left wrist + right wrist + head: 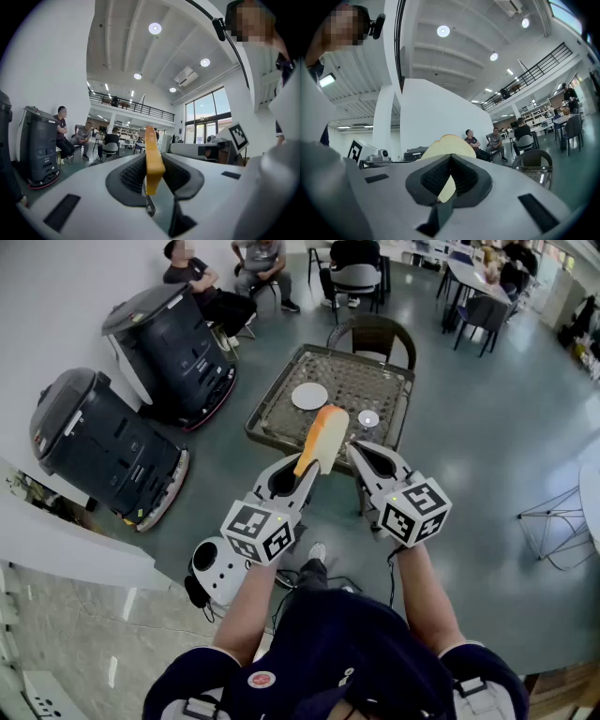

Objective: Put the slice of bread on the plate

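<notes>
**A:** What's over at the far left?

**B:** Two dark machines (103, 442) stand along the left wall, one nearer and one farther. They are well apart from the table. A white device (217, 570) sits on the floor close to the person's feet.

**A:** And the left gripper?

**B:** The left gripper (307, 468) points level toward the table. Its jaws are closed partway and clamp the bread (322, 432) by its lower end. In the left gripper view the slice stands upright between the pads, edge-on, with its orange crust toward the camera.

**A:** So where is the bread compared with the plate?

**B:** It is up in the air, in that grip. In the head view it shows over the near part of the table (272, 409). The plate (309, 396) is white and lies on the table farther off and slightly left, apart from the slice.

**A:** What else is around the table?

**B:** A small cup (368, 418) sits on it to the right of the plate. A chair (375, 338) stands at the far side. People (258, 263) sit farther back in the room.

**A:** And the right gripper?

**B:** The right gripper (358, 454) is just right of the bread and also level. Its jaws meet at the tips with nothing between them. The right gripper view shows the slice beyond the jaws, to their left.
</notes>
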### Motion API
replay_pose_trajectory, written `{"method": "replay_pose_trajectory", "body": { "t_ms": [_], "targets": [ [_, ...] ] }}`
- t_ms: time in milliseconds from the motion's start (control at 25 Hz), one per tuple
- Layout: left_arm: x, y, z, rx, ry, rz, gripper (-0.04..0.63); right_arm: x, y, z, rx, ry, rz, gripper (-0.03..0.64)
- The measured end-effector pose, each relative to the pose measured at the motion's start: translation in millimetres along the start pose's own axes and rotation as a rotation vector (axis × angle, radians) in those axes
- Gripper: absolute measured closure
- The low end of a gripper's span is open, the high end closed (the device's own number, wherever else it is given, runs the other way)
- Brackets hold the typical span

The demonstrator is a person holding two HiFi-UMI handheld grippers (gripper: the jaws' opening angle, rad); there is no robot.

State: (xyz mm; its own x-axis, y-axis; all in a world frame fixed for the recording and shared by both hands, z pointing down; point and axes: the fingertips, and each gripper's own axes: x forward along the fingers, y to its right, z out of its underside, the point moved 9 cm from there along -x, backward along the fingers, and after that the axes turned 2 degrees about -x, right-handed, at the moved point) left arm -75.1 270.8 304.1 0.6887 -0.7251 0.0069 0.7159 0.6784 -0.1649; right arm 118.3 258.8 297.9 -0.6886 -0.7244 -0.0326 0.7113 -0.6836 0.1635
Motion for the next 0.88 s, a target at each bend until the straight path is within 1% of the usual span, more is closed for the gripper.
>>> {"method": "replay_pose_trajectory", "body": {
  "t_ms": [640,880],
  "targets": [
    [-3,-3,-2,-0.003,-0.009,0.009,0.499,1,-2,-1,0.018,0.009,0.014,0.609],
    [0,7,-2,0.003,-0.007,0.018,0.499,-9,-1,-3,0.017,0.021,0.017,0.609]
  ]
}}
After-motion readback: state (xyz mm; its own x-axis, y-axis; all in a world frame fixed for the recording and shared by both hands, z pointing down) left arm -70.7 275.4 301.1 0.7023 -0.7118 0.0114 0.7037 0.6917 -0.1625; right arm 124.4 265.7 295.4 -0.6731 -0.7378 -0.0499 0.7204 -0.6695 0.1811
